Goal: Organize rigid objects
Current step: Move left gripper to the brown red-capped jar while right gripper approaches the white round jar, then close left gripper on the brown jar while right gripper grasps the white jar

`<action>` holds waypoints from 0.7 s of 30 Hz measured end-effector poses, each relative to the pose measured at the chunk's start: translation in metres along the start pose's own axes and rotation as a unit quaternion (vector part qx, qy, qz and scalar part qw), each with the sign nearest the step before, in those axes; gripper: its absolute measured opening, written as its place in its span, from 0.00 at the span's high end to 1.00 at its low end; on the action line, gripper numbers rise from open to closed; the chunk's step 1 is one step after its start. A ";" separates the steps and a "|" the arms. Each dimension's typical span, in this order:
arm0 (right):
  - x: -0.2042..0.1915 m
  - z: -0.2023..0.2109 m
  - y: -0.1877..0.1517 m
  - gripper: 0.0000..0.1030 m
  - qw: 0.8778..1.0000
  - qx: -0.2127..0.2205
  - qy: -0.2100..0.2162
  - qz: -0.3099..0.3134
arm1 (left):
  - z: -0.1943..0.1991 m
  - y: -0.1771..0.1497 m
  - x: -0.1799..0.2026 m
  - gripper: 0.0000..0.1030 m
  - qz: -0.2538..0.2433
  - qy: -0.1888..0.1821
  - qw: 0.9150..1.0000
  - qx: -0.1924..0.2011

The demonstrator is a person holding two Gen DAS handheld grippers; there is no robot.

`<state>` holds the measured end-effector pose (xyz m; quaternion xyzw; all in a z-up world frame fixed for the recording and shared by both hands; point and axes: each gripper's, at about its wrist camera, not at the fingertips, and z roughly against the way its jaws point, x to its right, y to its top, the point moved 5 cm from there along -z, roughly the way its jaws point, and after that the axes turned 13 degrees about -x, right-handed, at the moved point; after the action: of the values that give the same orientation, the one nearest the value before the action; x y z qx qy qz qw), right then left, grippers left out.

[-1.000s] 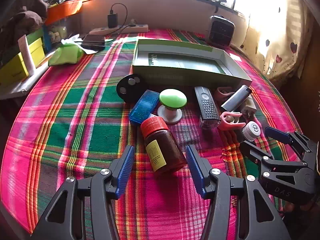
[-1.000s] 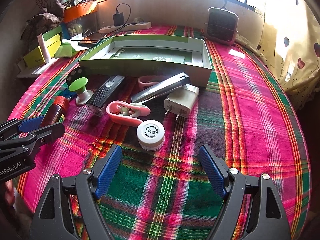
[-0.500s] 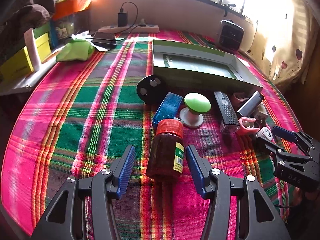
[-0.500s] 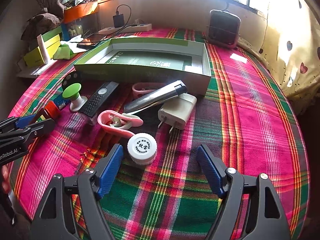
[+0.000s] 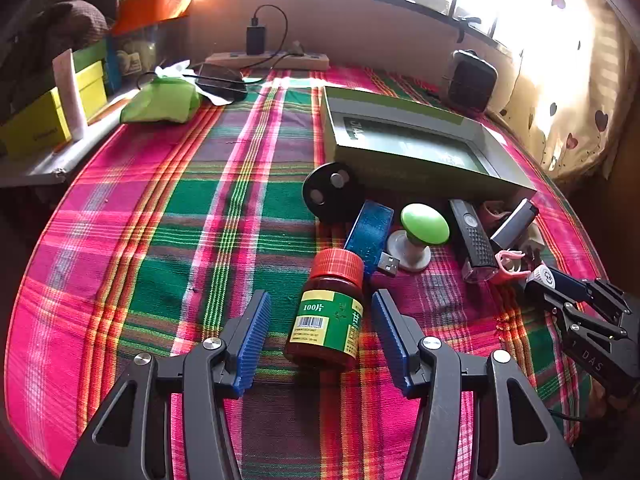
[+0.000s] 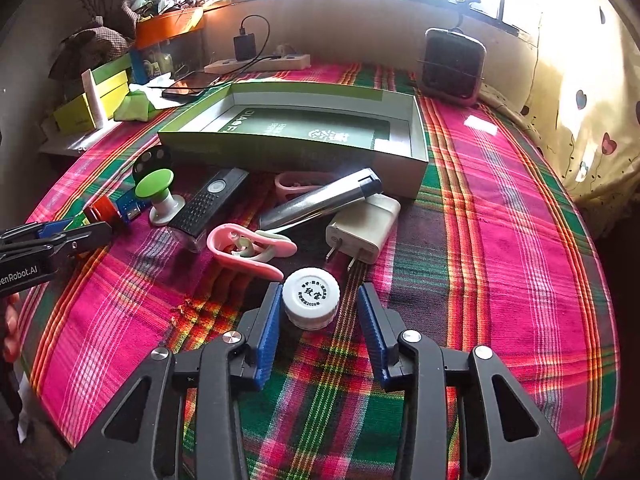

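Closing around a small white jar (image 6: 311, 298) near the pink clip (image 6: 248, 249), the right gripper (image 6: 316, 330) has only one pad touching, so the jar may skid aside; the left gripper (image 5: 318, 336) stands open around a brown bottle (image 5: 330, 316).

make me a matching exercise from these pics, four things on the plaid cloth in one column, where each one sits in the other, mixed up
Things
1. brown bottle
2. white jar
3. green box
4. white charger

Places
A. behind the clutter, open side up
B. lying between the left tool's fingers
C. beside the silver lighter, prongs toward the camera
D. between the right tool's fingers, left pad against it

Pairs: 1-B, 2-D, 3-A, 4-C
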<state>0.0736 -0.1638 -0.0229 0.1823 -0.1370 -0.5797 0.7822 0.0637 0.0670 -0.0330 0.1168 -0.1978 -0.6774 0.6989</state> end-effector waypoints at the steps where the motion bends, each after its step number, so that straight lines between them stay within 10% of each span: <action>1: 0.000 0.000 0.000 0.64 1.000 0.000 0.000 0.000 | 0.000 0.001 -0.002 0.49 0.002 0.002 1.000 0.001; 21: 0.002 0.001 -0.001 0.72 1.000 0.003 0.009 -0.010 | 0.006 0.004 0.003 0.70 -0.010 -0.009 1.000 0.007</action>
<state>0.0726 -0.1663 -0.0227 0.1915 -0.1301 -0.5855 0.7769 0.0644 0.0651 -0.0255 0.1175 -0.2077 -0.6842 0.6891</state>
